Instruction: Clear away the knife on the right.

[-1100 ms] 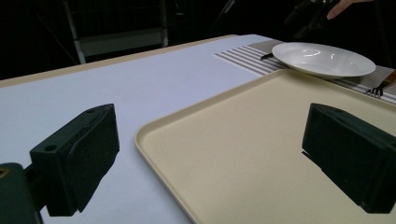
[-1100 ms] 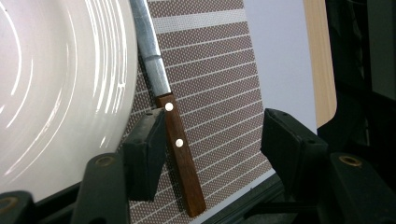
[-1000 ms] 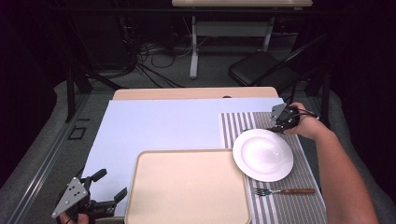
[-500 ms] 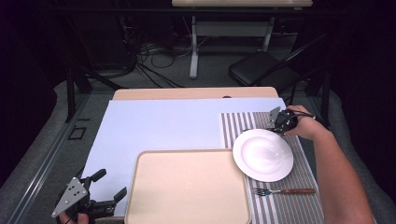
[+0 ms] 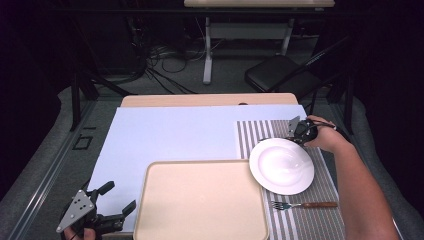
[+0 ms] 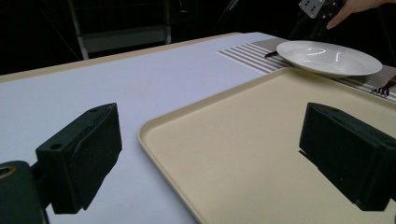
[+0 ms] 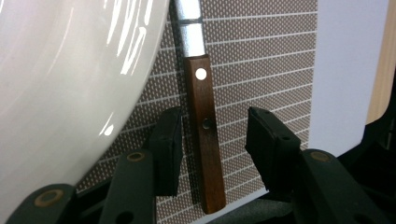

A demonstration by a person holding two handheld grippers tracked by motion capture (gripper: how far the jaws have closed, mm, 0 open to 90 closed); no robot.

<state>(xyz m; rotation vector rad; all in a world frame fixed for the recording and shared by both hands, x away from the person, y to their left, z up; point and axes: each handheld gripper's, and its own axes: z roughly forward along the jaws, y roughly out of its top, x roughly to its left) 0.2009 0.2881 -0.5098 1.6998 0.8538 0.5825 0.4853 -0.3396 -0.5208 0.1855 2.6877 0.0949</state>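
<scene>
Since the earlier frames we are seeing almost no change from above: our right gripper (image 5: 296,131) is still hovering at the far edge of the white plate (image 5: 281,165), and our left gripper (image 5: 107,207) is still waiting near the front left corner of the beige tray (image 5: 200,210).

In the right gripper view we are straddling the wooden handle of a knife (image 7: 204,140), jaws apart on either side and not yet pressing it. The knife is lying flat on the striped placemat (image 7: 261,60), just beside the plate's rim, its blade running under or along that rim; we cannot tell which.

We are judging it light and stiff, with the smooth wood giving a fair grip, so mid-handle near the rivets looks the best hold. Lying so flat, it may slide rather than lift.

Our left gripper's jaws are standing wide apart, holding nothing. Both tray and plate are sitting bare, and a fork (image 5: 300,204) is resting on the placemat near the plate.
</scene>
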